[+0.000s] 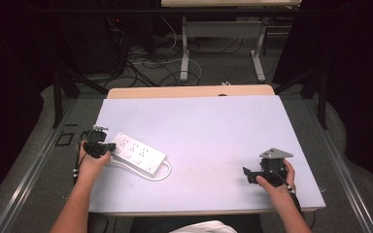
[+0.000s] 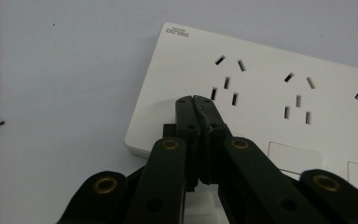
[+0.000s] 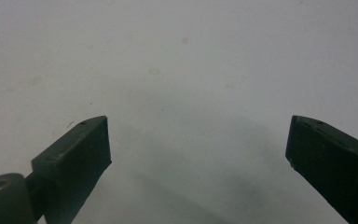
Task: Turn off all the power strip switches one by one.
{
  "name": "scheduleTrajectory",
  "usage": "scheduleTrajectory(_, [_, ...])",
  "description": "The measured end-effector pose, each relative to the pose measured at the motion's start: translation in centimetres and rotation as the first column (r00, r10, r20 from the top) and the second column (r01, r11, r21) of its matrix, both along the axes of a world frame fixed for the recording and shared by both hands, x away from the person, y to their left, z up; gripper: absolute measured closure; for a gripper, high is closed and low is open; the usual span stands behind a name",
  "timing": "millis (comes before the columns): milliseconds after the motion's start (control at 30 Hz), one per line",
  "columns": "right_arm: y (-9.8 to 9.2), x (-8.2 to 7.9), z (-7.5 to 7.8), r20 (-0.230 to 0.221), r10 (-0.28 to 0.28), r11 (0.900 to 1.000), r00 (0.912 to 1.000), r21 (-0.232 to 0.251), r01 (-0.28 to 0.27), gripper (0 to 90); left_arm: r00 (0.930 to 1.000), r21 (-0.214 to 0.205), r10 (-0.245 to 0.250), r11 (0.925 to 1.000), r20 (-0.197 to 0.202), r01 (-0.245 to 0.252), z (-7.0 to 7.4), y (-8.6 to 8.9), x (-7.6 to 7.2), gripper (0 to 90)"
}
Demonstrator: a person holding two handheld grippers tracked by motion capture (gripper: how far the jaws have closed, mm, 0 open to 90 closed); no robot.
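1. White power strip [image 1: 137, 152] lies flat on the pale worktop [image 1: 213, 131], near the left edge, angled; its white cable [image 1: 161, 175] loops out from the near-right end.
2. Left tongs [image 2: 193, 99] pressed together, tips over the strip's top face by the first socket group; nothing visibly between them.
3. Right tongs [image 3: 198, 140] spread wide over bare worktop, well apart from the strip.
4. Judgement: rigid plastic shell, smooth and likely slippery, moderately light; cable stiff-ish and will drag.
5. Best hold: across the narrow width, on the long side edges, not the flat top.
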State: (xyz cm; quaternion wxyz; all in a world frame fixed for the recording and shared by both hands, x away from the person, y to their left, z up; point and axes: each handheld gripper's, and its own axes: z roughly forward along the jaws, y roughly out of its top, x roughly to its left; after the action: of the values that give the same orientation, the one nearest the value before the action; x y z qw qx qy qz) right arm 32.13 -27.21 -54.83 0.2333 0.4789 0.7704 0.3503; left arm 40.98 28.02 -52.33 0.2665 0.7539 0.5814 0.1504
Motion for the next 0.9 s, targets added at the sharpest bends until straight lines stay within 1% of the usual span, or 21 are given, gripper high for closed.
scheduleTrajectory(67, [0.0,0.0,0.0,-0.001,0.0,1.0,1.0,0.001,0.0,5.9,0.9999,-0.006,0.005,1.0,0.009,-0.005,-0.1,0.0,0.0,90.0])
scheduleTrajectory(100, [0.0,-0.1,0.0,0.002,-0.002,1.0,1.0,-0.005,0.002,5.9,0.9999,-0.005,0.006,1.0,0.011,-0.006,-0.1,0.0,0.0,90.0])
scheduleTrajectory(200, [-0.2,0.0,0.0,0.006,-0.003,1.0,1.0,0.0,0.003,5.9,0.9999,0.004,0.012,0.9999,0.011,-0.012,0.0,-0.1,-0.1,90.0])
scheduleTrajectory(233, [-0.2,0.0,0.0,0.004,-0.003,1.0,1.0,0.001,0.003,5.9,0.9999,0.009,0.008,0.9999,0.014,-0.008,0.0,-0.1,-0.1,89.3])
scheduleTrajectory(267, [-0.2,-0.1,0.0,0.0,-0.011,0.9999,0.9999,0.002,0.011,5.9,0.9999,0.003,0.009,1.0,0.007,-0.009,0.0,-0.2,-0.1,87.4])
scheduleTrajectory(300, [-0.2,-0.1,0.0,0.0,-0.013,0.9999,0.9999,0.001,0.013,5.9,0.9998,0.004,0.004,1.0,0.019,-0.004,-0.1,-0.3,-0.1,85.0])
scheduleTrajectory(333, [-0.3,-0.1,0.0,0.0,-0.015,0.9999,0.9999,0.001,0.015,5.9,0.9999,0.007,0.002,1.0,0.015,-0.002,0.0,-0.4,-0.2,83.6])
scheduleTrajectory(400, [-0.4,-0.1,0.0,0.006,-0.004,1.0,1.0,-0.001,0.004,5.9,0.9999,0.004,-0.004,1.0,0.016,0.004,0.0,-0.5,-0.3,81.9])
scheduleTrajectory(500, [-0.3,-0.1,0.0,0.002,-0.005,1.0,1.0,0.002,0.005,6.0,0.9995,0.001,-0.023,0.9997,0.022,0.023,0.3,-0.8,-0.6,78.5])
scheduleTrajectory(600, [-0.3,-0.1,0.1,0.009,0.0,1.0,1.0,-0.003,0.0,6.0,0.9987,-0.017,-0.039,0.9991,0.034,0.039,0.5,-1.1,-0.8,72.1])
scheduleTrajectory(633, [-0.2,-0.2,0.1,0.001,-0.014,0.9999,0.9999,0.004,0.014,6.0,0.9983,-0.018,-0.047,0.9987,0.033,0.048,0.5,-1.3,-0.9,70.3])
scheduleTrajectory(667, [-0.2,-0.2,0.1,0.001,-0.01,0.9999,1.0,0.004,0.01,6.0,0.9981,-0.016,-0.054,0.9984,0.03,0.054,0.6,-1.4,-0.9,68.9])
scheduleTrajectory(700, [-0.3,-0.2,0.1,0.001,-0.01,0.9999,1.0,0.004,0.01,6.0,0.9974,-0.015,-0.06,0.998,0.038,0.061,0.7,-1.6,-1.0,67.7])
scheduleTrajectory(800, [-0.3,-0.2,0.1,0.003,-0.01,0.9999,0.9999,0.004,0.01,6.0,0.9956,-0.026,-0.085,0.996,0.041,0.086,0.9,-2.2,-1.3,63.8])
scheduleTrajectory(833, [-0.4,-0.1,0.1,0.01,-0.004,1.0,0.9999,-0.002,0.004,6.0,0.9953,-0.029,-0.088,0.9956,0.041,0.089,1.0,-2.4,-1.4,62.2])
scheduleTrajectory(900, [-0.4,-0.2,0.1,0.01,-0.008,1.0,0.9999,-0.001,0.008,6.1,0.9924,-0.041,-0.112,0.9926,0.051,0.114,1.1,-2.9,-1.6,59.1])
